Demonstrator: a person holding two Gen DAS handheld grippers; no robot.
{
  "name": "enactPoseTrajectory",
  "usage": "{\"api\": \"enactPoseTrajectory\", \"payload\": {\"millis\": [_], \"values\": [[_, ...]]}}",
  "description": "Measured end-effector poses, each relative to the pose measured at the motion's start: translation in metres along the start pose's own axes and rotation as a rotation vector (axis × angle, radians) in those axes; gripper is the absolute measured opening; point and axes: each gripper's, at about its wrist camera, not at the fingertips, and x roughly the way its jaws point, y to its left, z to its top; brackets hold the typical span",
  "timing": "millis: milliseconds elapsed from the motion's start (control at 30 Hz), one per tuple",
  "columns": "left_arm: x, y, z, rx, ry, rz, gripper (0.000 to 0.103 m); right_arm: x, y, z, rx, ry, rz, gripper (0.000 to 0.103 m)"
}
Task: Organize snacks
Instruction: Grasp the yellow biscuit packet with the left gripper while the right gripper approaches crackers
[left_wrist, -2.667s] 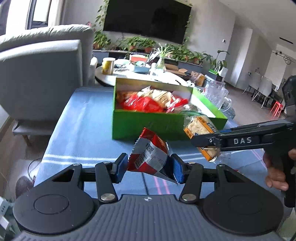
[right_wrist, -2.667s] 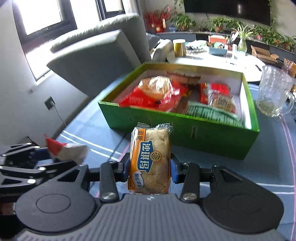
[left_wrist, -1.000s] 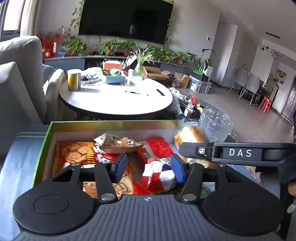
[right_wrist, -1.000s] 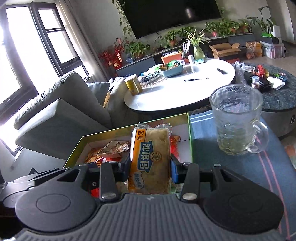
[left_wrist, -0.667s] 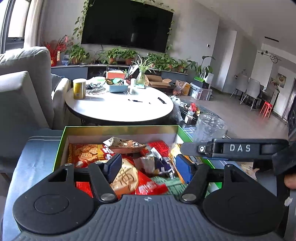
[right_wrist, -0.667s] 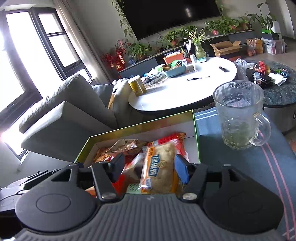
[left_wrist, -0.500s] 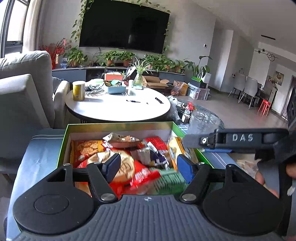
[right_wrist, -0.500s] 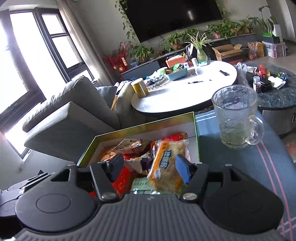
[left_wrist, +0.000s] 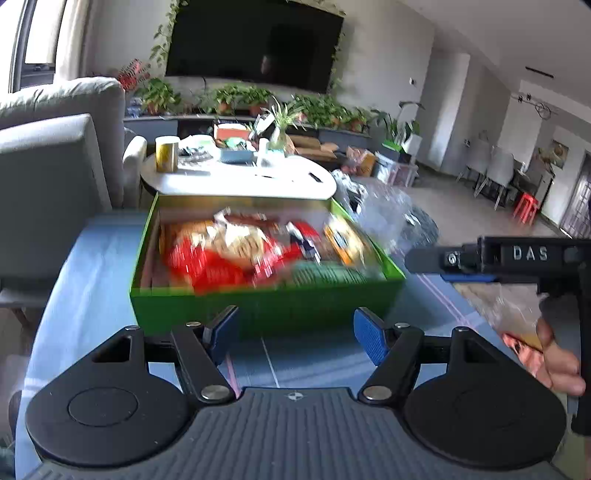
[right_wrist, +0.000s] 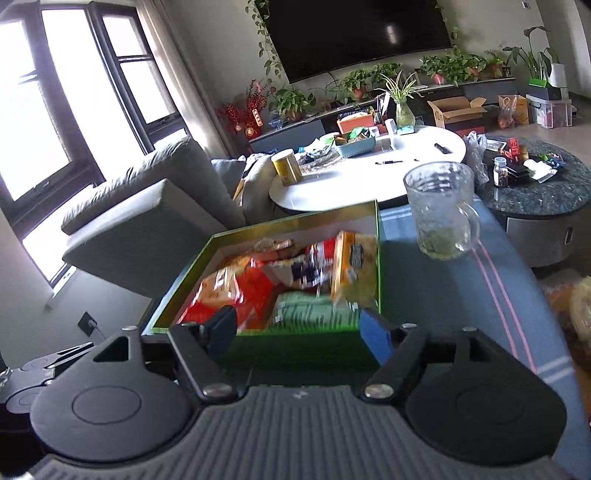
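Left wrist view: the snacks (left_wrist: 255, 251) lie heaped in the green box (left_wrist: 266, 306) at mid-frame, on the blue surface (left_wrist: 96, 266). They are piled loose because each packet is dropped in from above, not laid flat; the yellow cake packet (left_wrist: 343, 242) leans against the box's right wall, where it seems to have fallen. The left gripper (left_wrist: 295, 332) sits low in the frame, its fingers (left_wrist: 369, 339) apart with nothing between them, only the box's near wall and the surface showing through the gap. The right gripper (left_wrist: 458, 260) reaches in from the right edge, with a hand (left_wrist: 557, 358) on its grip below.

In the right wrist view the same box (right_wrist: 295, 343) fills the lower middle, the cake packet (right_wrist: 354, 266) at its right side and the right gripper (right_wrist: 299, 332) empty too, its fingers (right_wrist: 373, 336) spread in front of the near wall. A glass mug (right_wrist: 439, 210) stands on the surface just right of the box.

Against the earliest frames, both packets have gone from the fingers into the box: the left held a red-and-white packet, the right the cake packet, both short of the box. A second ago both grippers were over the box interior; now they show its outer wall, so both have drawn back toward the near edge. The left fingers have just been opening, with nothing between them. Motion blur smears the snacks now.
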Motion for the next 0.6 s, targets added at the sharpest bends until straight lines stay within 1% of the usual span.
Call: {"api": "enactPoseTrajectory", "payload": {"millis": [200, 267, 433, 533, 600], "values": [[-0.019, -0.02, -0.033, -0.004, 0.072, -0.059, 0.066, -0.019, -0.002, -0.018, 0.027, 0.023, 0.001, 0.069], [-0.021, -0.033, -0.045, 0.022, 0.117, -0.086, 0.066, -0.027, -0.003, -0.024, 0.039, 0.022, -0.002, 0.069], [-0.024, -0.066, -0.067, 0.101, 0.193, -0.154, 0.066, -0.038, 0.0, -0.034, 0.046, 0.018, -0.017, 0.069], [-0.018, -0.079, -0.078, 0.108, 0.258, -0.163, 0.066, -0.044, 0.002, -0.037, 0.042, 0.012, -0.011, 0.069], [-0.016, -0.087, -0.084, 0.119, 0.277, -0.167, 0.066, -0.048, 0.003, -0.041, 0.033, 0.009, -0.006, 0.069]]}}
